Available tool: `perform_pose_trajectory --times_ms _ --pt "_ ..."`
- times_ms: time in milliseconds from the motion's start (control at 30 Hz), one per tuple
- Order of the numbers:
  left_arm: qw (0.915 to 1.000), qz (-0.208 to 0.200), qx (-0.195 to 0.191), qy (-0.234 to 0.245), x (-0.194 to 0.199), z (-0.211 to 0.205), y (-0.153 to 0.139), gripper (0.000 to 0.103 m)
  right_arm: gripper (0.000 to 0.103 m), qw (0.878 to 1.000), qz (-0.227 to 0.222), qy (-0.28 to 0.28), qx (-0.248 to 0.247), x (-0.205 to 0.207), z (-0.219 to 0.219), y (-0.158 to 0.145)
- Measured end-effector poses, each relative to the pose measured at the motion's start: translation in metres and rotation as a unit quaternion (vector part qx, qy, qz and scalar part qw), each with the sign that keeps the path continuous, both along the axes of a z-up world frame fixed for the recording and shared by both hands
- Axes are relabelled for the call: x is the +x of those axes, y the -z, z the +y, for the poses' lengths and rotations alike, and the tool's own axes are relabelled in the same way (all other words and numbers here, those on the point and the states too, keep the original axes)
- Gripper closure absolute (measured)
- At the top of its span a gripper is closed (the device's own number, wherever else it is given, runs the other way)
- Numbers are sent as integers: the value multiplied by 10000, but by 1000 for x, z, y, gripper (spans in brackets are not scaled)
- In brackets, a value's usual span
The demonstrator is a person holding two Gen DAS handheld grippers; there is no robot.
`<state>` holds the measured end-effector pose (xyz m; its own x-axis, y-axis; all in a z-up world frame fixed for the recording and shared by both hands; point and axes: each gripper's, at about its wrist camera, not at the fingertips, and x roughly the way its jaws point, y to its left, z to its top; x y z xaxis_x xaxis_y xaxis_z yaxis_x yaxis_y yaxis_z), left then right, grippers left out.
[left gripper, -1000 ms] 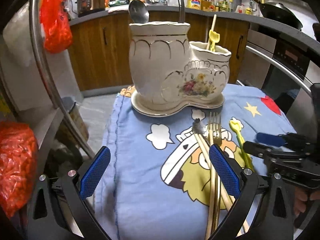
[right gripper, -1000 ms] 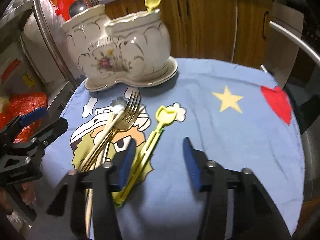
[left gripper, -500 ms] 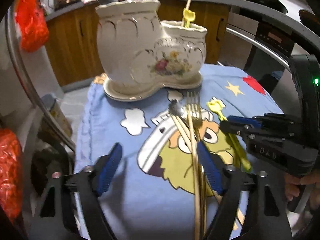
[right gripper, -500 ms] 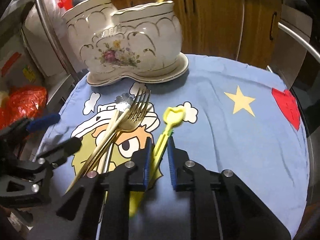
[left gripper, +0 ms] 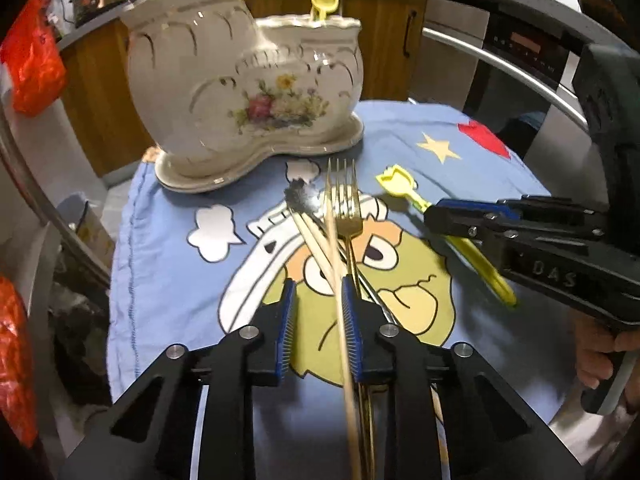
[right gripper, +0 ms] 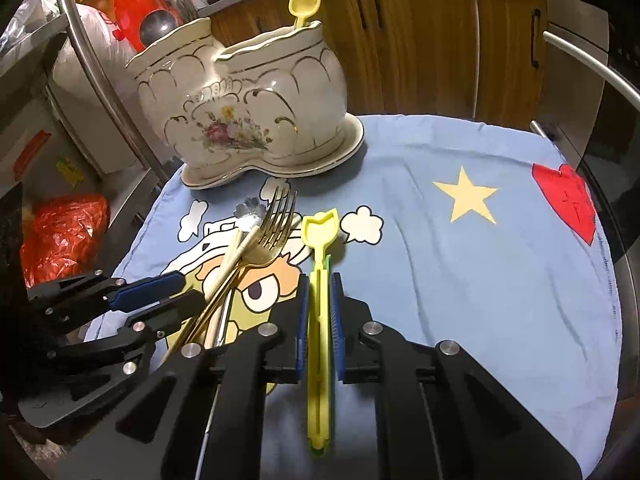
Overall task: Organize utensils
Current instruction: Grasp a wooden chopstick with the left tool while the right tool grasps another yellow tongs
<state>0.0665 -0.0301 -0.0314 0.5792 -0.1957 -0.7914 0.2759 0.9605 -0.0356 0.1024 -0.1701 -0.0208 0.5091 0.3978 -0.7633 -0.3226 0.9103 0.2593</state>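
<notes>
A white floral ceramic utensil holder [left gripper: 244, 92] stands at the back of the blue cartoon cloth [left gripper: 168, 248]; it also shows in the right wrist view [right gripper: 256, 112], with a yellow utensil [right gripper: 304, 4] standing in it. My left gripper [left gripper: 318, 316] has its jaws nearly closed around a beige chopstick [left gripper: 340, 304] that lies over a gold fork [left gripper: 344, 208] and a flower-ended spoon [left gripper: 300, 198]. My right gripper [right gripper: 319, 316] is shut on a yellow plastic utensil [right gripper: 319, 248], held just above the cloth.
Wooden cabinets [right gripper: 420, 40] and an oven [left gripper: 520, 52] stand behind the table. Red bags [right gripper: 64, 232] lie at the left. A steel rail [right gripper: 100, 68] curves past the holder. A star [right gripper: 464, 196] and a heart [right gripper: 568, 200] mark the cloth's right side.
Both grippers moved forward and closed. The right one closed on the yellow utensil. The left one's jaws narrowed around the chopstick.
</notes>
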Motion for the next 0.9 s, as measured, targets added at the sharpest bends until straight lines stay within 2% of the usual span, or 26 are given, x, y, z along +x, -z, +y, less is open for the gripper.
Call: perform_pose_trajectory --times_ms 233,367,500,600,700,733,900 --pt "10000 57 -33 -41 4 0 1 79 93 10000 19 -33 78 -1 -2 -1" --pt "9992 221 -322 -111 9 7 2 79 93 9999 39 -99 106 -2 -1 -1" --pt "9981 332 -479 -176 9 18 2 85 93 9998 38 -123 125 -4 -3 -1" --pt "9993 246 -236 -177 7 13 3 88 93 9998 15 -124 127 -5 -5 -2" --pt "9997 92 124 -182 5 4 4 98 93 9998 41 -123 167 -4 -4 -1" --pt "9996 60 198 -190 5 2 4 98 93 9998 37 -127 161 -4 -4 -1" --pt "9996 30 -93 -260 5 12 -1 98 93 9996 -25 -67 277 -4 -6 -3"
